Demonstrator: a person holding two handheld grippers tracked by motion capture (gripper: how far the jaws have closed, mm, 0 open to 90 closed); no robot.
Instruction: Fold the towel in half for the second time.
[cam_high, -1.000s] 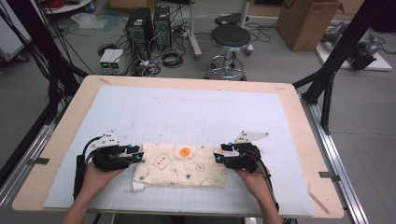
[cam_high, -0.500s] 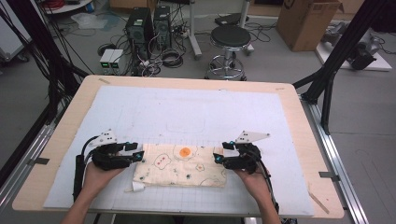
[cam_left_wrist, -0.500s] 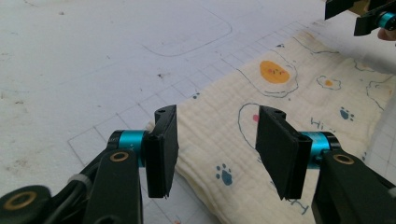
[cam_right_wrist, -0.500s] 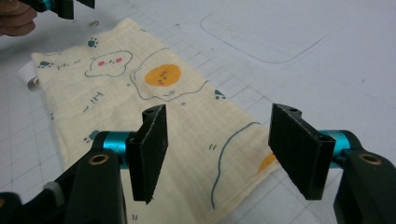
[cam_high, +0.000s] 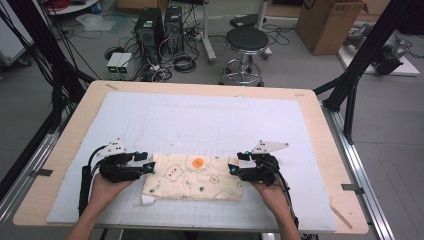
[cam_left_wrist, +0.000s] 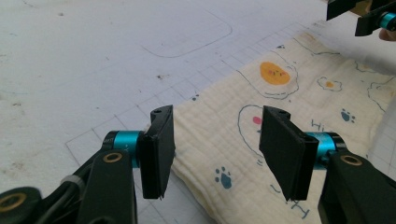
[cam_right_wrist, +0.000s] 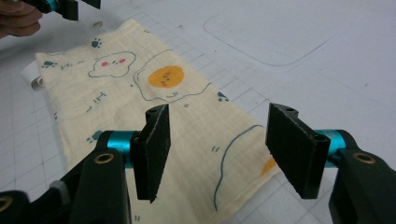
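A cream cloth (cam_high: 192, 177) printed with a fried egg, clouds and paw prints lies folded flat on the white mat near the table's front. My left gripper (cam_high: 149, 167) is open at the cloth's left end, its jaws spread over the far left corner (cam_left_wrist: 217, 116). My right gripper (cam_high: 232, 170) is open at the right end, jaws straddling the cloth's (cam_right_wrist: 140, 88) near corner (cam_right_wrist: 219, 112). Neither holds anything. A small white tag (cam_high: 145, 200) sticks out at the cloth's front left corner.
A white gridded mat (cam_high: 210, 120) covers most of the wooden table (cam_high: 320, 130). A faint rounded-rectangle outline (cam_high: 200, 132) is drawn on the mat behind the cloth. A stool (cam_high: 248, 42) and computers (cam_high: 157, 27) stand on the floor beyond the far edge.
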